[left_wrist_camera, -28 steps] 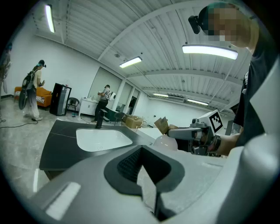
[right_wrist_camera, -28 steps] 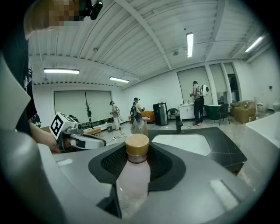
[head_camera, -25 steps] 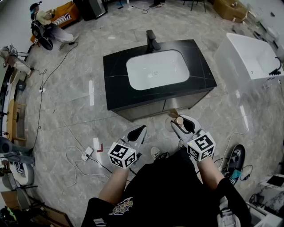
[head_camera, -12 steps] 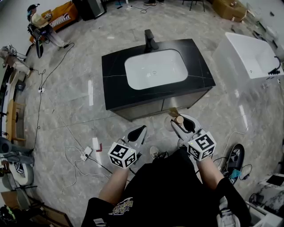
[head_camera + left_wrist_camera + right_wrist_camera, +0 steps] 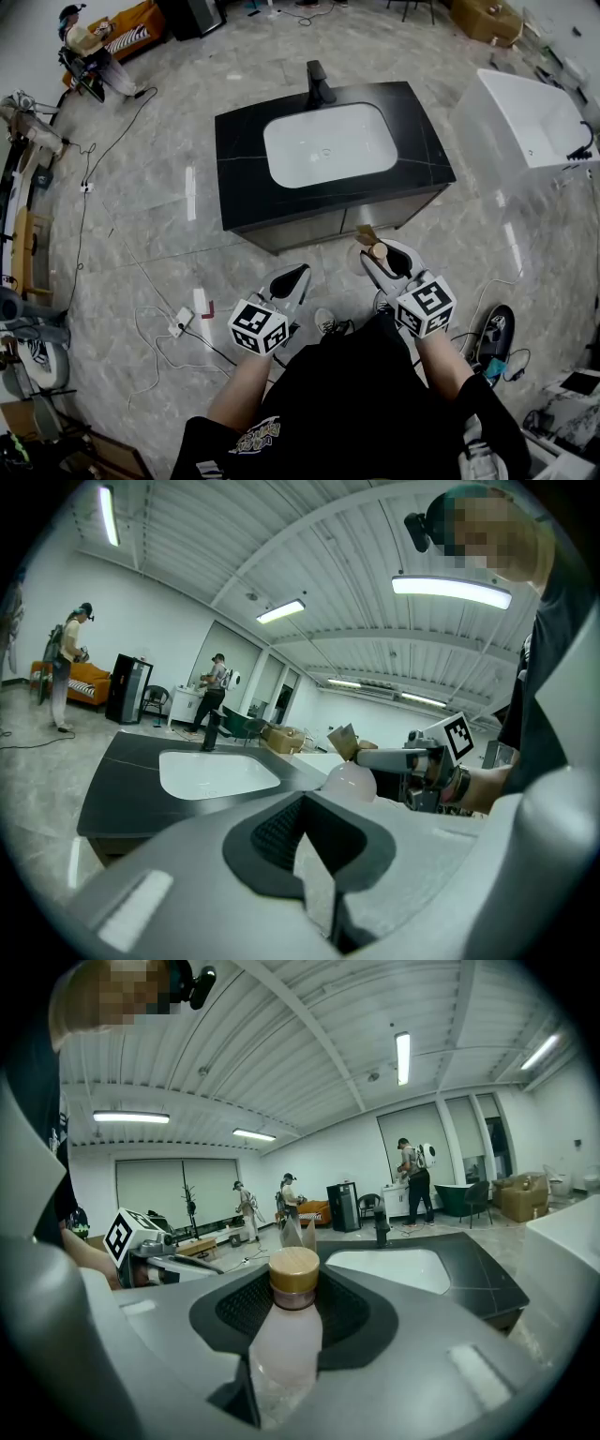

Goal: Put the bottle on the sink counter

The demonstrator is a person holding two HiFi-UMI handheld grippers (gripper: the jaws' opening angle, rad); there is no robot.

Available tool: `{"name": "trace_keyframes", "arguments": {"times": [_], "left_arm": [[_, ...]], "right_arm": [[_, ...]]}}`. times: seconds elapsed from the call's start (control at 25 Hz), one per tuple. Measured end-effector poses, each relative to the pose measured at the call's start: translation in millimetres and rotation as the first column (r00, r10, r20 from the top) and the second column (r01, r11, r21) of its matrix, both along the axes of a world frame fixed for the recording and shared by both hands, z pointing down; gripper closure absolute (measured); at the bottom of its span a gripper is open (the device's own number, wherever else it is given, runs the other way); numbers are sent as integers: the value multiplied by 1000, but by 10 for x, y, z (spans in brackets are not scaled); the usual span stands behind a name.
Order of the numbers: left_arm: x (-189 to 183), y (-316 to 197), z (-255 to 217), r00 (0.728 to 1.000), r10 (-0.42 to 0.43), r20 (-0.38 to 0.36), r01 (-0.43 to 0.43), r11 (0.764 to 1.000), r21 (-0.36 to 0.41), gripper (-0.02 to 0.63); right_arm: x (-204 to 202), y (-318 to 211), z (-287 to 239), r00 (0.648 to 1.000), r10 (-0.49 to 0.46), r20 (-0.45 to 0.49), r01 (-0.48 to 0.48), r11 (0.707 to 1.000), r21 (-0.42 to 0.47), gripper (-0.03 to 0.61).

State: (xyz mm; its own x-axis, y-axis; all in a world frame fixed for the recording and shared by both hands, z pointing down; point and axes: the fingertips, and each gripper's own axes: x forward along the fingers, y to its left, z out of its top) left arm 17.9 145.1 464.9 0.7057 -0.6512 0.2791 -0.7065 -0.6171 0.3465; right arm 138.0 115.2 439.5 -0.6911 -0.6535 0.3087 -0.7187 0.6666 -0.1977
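The black sink counter (image 5: 244, 159) with a white basin (image 5: 328, 145) and a dark faucet (image 5: 321, 86) stands on the floor ahead of me. My right gripper (image 5: 382, 255) is held short of the counter's front edge, shut on a pale pink bottle (image 5: 379, 251) with a wooden cap. In the right gripper view the bottle (image 5: 285, 1340) stands upright between the pads, with the counter (image 5: 469, 1274) beyond it. My left gripper (image 5: 298, 272) hangs beside it to the left, shut with nothing in it. The left gripper view shows the counter (image 5: 122, 780) and the bottle (image 5: 349, 782).
A white bathtub (image 5: 525, 117) stands right of the counter. Cables and a power strip (image 5: 178, 328) lie on the marble floor at my left. A person (image 5: 89, 52) sits far off at the back left. A dark flat object (image 5: 495, 337) lies at my right foot.
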Motion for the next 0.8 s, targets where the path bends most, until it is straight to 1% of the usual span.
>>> {"name": "trace_keyframes", "arguments": {"times": [0.6, 0.8], "left_arm": [[-134, -34, -25, 1000, -2, -10, 2, 1000, 6, 614], [-231, -44, -21, 1000, -22, -17, 23, 1000, 8, 614]], "right_arm": [[-131, -93, -5, 1000, 5, -9, -5, 1000, -2, 414], [-185, -110, -28, 1000, 7, -4, -7, 1000, 3, 414]]}}
